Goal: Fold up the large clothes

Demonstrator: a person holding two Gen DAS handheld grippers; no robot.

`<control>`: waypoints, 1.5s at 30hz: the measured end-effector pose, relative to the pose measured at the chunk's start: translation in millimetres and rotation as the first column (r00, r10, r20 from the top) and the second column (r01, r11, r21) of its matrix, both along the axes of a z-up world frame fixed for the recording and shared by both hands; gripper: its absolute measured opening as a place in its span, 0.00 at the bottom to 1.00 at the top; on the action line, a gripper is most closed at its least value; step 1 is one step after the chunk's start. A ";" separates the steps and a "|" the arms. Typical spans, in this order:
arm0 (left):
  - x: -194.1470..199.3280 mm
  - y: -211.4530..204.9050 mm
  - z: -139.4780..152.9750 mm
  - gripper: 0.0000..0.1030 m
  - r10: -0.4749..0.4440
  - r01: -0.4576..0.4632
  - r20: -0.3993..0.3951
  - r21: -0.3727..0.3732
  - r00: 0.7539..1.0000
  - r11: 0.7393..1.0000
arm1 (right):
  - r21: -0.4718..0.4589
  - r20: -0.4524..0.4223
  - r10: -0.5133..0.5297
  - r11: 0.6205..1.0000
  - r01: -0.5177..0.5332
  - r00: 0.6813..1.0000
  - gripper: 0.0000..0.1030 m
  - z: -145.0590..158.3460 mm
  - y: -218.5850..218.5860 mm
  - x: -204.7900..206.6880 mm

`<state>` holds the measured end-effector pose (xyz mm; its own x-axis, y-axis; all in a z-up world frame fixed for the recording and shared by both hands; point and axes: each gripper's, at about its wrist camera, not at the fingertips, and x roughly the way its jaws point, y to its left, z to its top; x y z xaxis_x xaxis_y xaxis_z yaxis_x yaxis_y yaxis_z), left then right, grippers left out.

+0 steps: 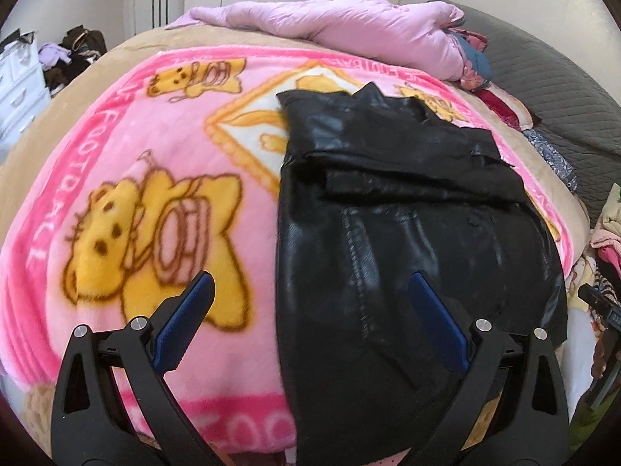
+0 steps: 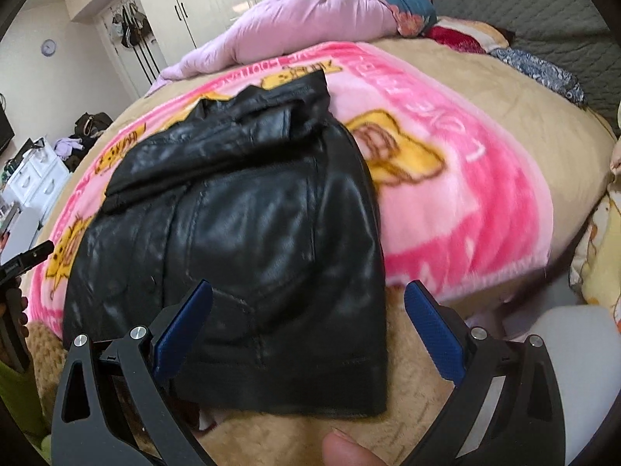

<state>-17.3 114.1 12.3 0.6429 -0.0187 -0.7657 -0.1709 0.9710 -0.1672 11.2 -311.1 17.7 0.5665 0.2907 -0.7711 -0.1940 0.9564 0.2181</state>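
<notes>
**Black jacket folded on the pink blanket, both my grippers empty**

My left gripper (image 1: 310, 295) hangs over the bed with its jaws spread wide and nothing between them. One blue pad (image 1: 186, 322) sits over the pink cartoon blanket (image 1: 155, 163); the other sits over the black leather jacket (image 1: 407, 240). Seen from this wrist, the jacket fills the middle and the 3 o'clock side, lying flat on the blanket in a folded bundle, with its collar end toward 12 o'clock and a stitched seam running down toward me.

My right gripper (image 2: 308, 297) is likewise spread apart and holds nothing. From this wrist the jacket (image 2: 240, 225) lies from the centre toward 9 o'clock, its near hem at 6 o'clock resting on a tan fuzzy cover (image 2: 407, 369) at the bed's edge. My left pad is over the jacket; the right one is over the tan cover, clear of the leather.

A lilac quilt (image 2: 302, 15) is heaped at 12 o'clock, well apart from the jacket. A fingertip (image 2: 349, 450) shows at 6 o'clock in the right view. At 9 o'clock there I can see part of the other gripper's black frame (image 2: 23, 260).
</notes>
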 end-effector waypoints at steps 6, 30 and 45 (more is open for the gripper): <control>-16.7 5.2 -18.4 0.91 0.004 -0.004 -0.047 -0.009 0.999 1.000 | -0.001 -0.043 0.048 0.999 -0.048 0.998 0.96 -16.9 -3.7 -5.5; -64.3 -3.8 -71.5 0.91 -0.097 0.065 -0.143 -0.210 0.985 0.975 | -0.178 -0.012 0.101 0.979 -0.102 0.995 0.47 -55.0 0.8 -6.6; -52.7 -32.8 -81.4 0.85 -0.190 0.167 -0.156 -0.150 0.969 0.975 | -0.122 -0.014 0.148 0.981 -0.149 0.989 0.19 -50.8 -10.4 -13.4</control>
